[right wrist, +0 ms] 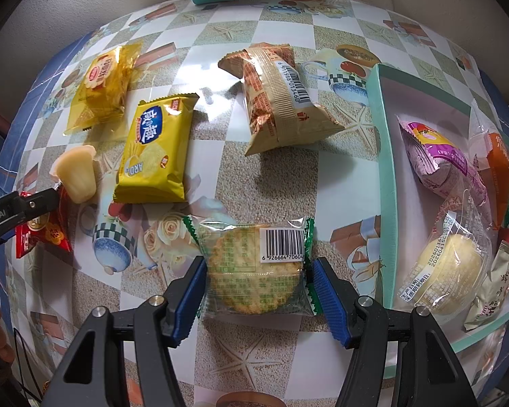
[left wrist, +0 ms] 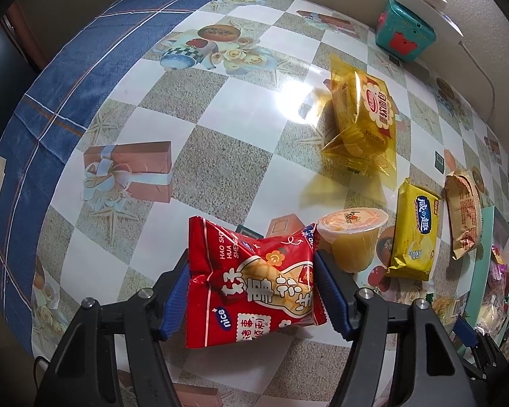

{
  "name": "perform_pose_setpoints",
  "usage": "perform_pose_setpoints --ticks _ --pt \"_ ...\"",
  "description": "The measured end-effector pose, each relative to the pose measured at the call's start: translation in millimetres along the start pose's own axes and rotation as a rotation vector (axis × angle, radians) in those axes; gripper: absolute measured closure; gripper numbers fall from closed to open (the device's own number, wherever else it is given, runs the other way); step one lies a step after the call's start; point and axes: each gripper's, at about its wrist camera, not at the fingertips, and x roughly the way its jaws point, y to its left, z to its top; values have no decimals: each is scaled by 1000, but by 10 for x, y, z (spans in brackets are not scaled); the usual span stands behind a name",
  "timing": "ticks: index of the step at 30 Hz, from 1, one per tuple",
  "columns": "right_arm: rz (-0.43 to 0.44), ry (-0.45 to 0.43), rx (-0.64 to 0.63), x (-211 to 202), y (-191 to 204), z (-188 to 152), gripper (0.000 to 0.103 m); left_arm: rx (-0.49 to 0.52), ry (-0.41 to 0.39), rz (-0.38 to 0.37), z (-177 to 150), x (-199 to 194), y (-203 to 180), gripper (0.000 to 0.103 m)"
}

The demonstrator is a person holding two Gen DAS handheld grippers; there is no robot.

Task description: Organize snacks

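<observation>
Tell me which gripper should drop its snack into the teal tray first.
Right. The right gripper flanks the clear-wrapped cracker with the teal tray directly beside it. The left gripper, clamping the red peanut packet, sits at the far side, beyond the jelly cup.

Left gripper (left wrist: 252, 276): two black moulded arms, each with a triangular cut-out in its lower part. Fingers (left wrist: 177, 300) faced with ribbed blue pads. Four round silver screw heads, two on each arm, outward of the blue pads. A thin black cable loops below the outer left arm.

Right gripper (right wrist: 256, 286): same build; black arms with triangular cut-outs, fingers (right wrist: 331, 302) with ribbed blue pads, four silver screw heads outward of the pads.

In the right wrist view, the left gripper's black arm bears white lettering, partly readable as "obot.AI".
</observation>
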Motion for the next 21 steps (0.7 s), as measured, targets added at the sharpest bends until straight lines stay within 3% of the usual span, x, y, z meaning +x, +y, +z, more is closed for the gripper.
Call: perform_pose_setpoints --ticks 21 --pt "44 -16 12 -192 -28 13 39 -8 -44 2 -2 -304 23 34"
